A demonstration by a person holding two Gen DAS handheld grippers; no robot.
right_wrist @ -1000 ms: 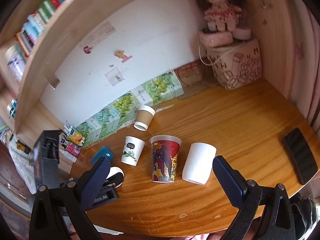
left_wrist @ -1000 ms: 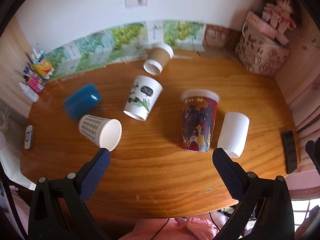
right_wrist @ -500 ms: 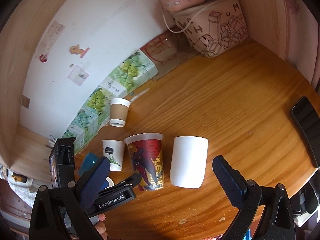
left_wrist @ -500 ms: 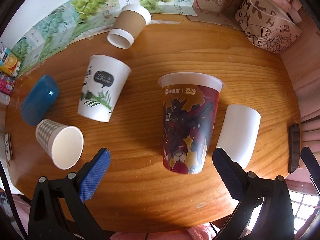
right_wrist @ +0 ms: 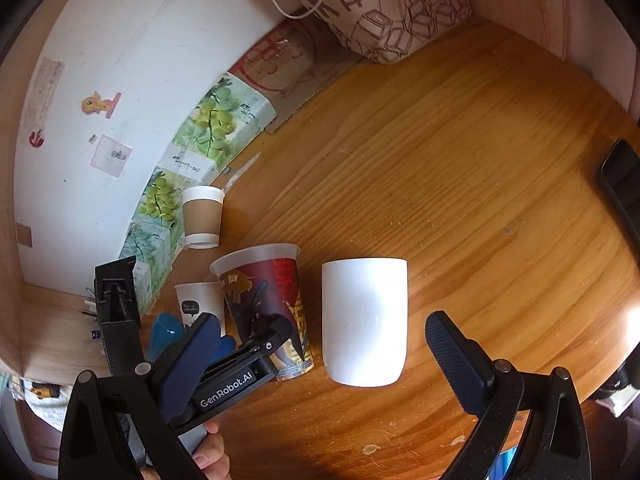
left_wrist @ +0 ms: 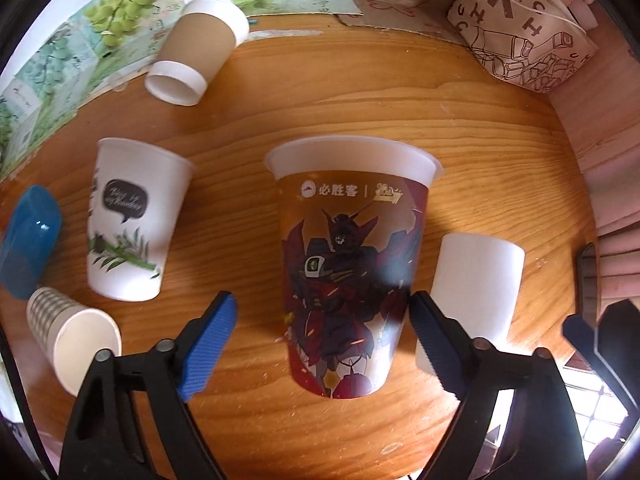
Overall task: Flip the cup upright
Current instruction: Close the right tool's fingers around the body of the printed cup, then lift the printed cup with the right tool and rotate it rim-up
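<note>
Left gripper [left_wrist: 322,322]: jaws spread wide, holding nothing; the blue pads straddle the lower part of the robot-print cup, the right pad close against its wall, the left pad apart from it. Whether the right pad touches cannot be told.
Robot-print cup [left_wrist: 350,264]: dark red with a printed robot and a white flared rim; in the left wrist view it fills the centre, rim toward 12 o'clock, narrow base toward 6 o'clock between the pads. Whether it lies on its side or stands cannot be told from this view.
Right gripper [right_wrist: 316,354]: jaws wide apart, gripping nothing; the plain white cup sits in the gap between the dark pads, clear of both.
Plain white cup [right_wrist: 364,320]: just beside the robot-print cup, at its 3 o'clock; rounded closed end toward 6 o'clock in the right wrist view.
Leaf-print cup [left_wrist: 130,224]: white, speech-bubble and green sprig print, at 9 o'clock of the robot-print cup, apart from it.
Brown-sleeved cup [left_wrist: 196,52]: on its side at 11 o'clock, open mouth facing the camera, near the grape-print boxes [left_wrist: 120,20] along the wall.
Checked paper cup [left_wrist: 72,332]: on its side at 8 o'clock, mouth open toward the camera.
Blue case [left_wrist: 30,240]: at 9 o'clock, just above the checked paper cup.
Wooden table [right_wrist: 460,160]: carries all the cups.
Patterned bag [left_wrist: 524,28]: at 1 o'clock, in the corner.
Black phone [right_wrist: 622,188]: at 3 o'clock in the right wrist view, near the table edge.
</note>
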